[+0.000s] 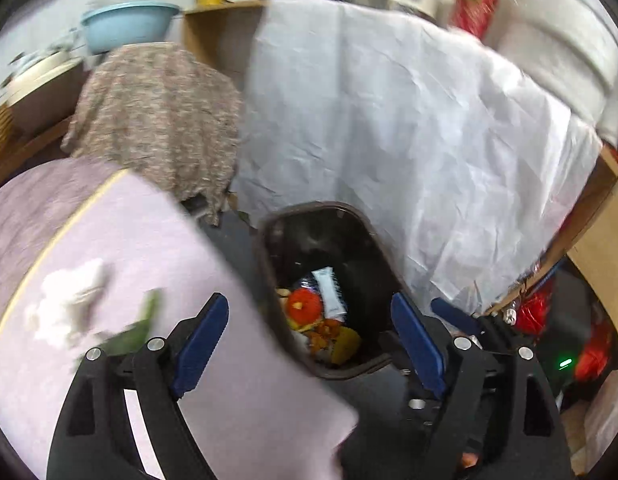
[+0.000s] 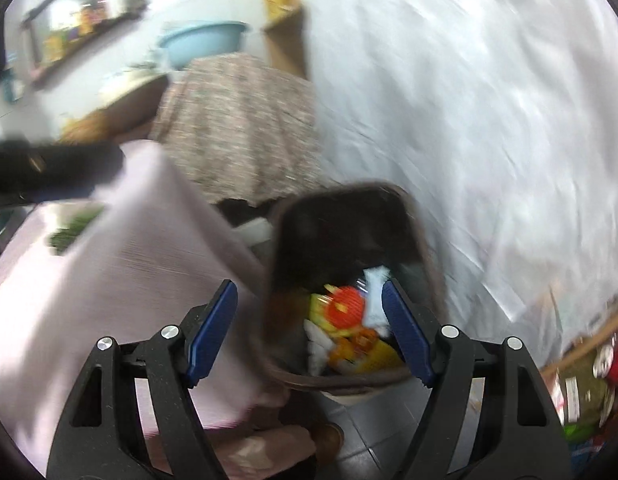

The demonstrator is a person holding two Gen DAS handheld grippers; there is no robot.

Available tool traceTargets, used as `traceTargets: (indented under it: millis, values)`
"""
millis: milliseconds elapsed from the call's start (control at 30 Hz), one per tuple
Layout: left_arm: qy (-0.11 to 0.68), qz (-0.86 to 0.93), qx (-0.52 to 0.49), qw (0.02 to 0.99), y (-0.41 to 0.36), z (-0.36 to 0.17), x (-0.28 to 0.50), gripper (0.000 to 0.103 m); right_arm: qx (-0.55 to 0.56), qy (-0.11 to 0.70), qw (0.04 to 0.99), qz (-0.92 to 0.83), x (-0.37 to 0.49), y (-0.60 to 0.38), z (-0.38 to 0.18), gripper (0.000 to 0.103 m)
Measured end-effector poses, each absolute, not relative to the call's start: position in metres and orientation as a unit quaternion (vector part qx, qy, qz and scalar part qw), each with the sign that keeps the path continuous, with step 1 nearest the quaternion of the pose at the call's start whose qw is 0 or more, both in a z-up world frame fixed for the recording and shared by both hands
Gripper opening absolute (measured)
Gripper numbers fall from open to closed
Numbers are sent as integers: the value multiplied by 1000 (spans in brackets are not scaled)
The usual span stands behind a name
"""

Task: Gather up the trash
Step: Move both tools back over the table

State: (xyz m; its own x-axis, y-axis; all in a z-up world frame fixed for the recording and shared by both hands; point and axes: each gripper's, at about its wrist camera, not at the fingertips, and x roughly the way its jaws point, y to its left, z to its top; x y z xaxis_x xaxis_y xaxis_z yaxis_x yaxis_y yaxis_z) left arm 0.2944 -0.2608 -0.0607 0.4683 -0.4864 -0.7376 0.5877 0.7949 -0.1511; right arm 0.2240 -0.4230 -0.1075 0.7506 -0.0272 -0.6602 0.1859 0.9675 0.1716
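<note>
A dark brown trash bin (image 1: 269, 264) stands on the floor beside a pink-covered table (image 1: 157, 264); it also shows in the right wrist view (image 2: 275, 280). Inside lie colourful trash: a red-orange round piece (image 1: 305, 304), a white tube (image 1: 329, 288) and yellow wrappers (image 2: 373, 356). On the table lie crumpled white tissue (image 1: 69, 304) and a green scrap (image 1: 145, 320). My left gripper (image 1: 309, 340) is open and empty, above the table edge and the bin. My right gripper (image 2: 309, 324) is open and empty over the bin; its fingers (image 1: 449, 312) show in the left wrist view.
A white sheet (image 1: 389, 120) drapes furniture right of the bin. A mottled brown cloth (image 1: 157, 112) covers something behind the table. A blue basin (image 1: 129, 24) sits on a far counter. Red packaging (image 1: 537, 312) and clutter lie on the floor at right.
</note>
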Motion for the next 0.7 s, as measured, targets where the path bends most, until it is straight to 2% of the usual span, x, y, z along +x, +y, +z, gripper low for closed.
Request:
traceTargets:
  millis: [200, 367, 533, 700]
  values:
    - [389, -247, 43, 886, -176, -44, 308, 82, 86, 343, 934, 60, 247, -360, -65, 75]
    - [393, -209, 50, 894, -127, -46, 320, 80, 103, 375, 916, 102, 276, -319, -47, 73]
    - [394, -191, 52, 898, -106, -49, 334, 75, 150, 420, 887, 117, 303, -293, -50, 57]
    - [395, -183, 24, 900, -87, -48, 337, 74, 117, 451, 881, 83, 325, -264, -55, 45]
